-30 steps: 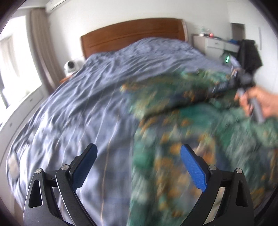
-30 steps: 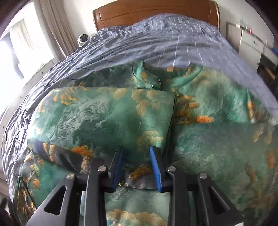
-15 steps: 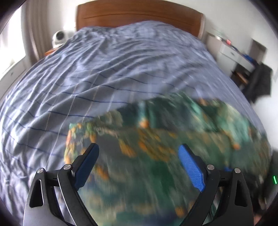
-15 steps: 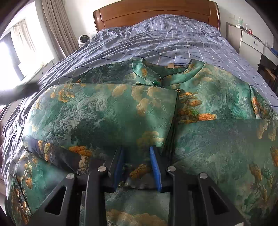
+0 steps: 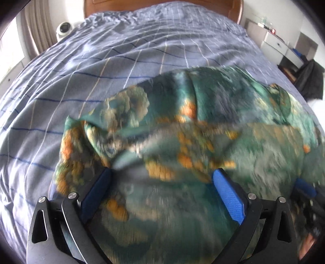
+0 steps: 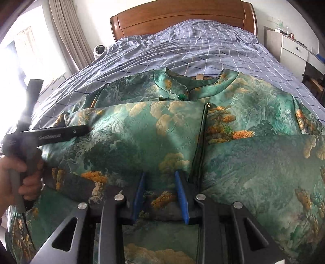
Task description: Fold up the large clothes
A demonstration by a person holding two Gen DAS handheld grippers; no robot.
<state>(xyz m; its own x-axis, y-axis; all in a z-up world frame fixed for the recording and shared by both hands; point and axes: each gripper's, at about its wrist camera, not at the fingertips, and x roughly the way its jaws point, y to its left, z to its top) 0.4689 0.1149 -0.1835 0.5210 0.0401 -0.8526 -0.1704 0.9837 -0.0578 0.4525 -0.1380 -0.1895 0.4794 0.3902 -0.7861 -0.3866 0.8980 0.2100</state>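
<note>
Across a blue-grey checked bedspread (image 6: pixel 203 52) lies the green brocade jacket with orange clouds (image 6: pixel 142 142), collar toward a brown wooden headboard (image 6: pixel 182 18); beige curtains (image 6: pixel 67 34) hang left, a white drawer cabinet (image 6: pixel 294 48) stands right. Left gripper (image 5: pixel 162 190) spread wide over the blurred cloth; right gripper (image 6: pixel 160 190) pinches a fold of jacket fabric

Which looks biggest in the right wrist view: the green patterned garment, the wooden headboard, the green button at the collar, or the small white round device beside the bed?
As they look in that view:
1. green garment
2. wooden headboard
3. white round device
4. green button
The headboard and the device lie farther away, so they look smaller than they are.
</note>
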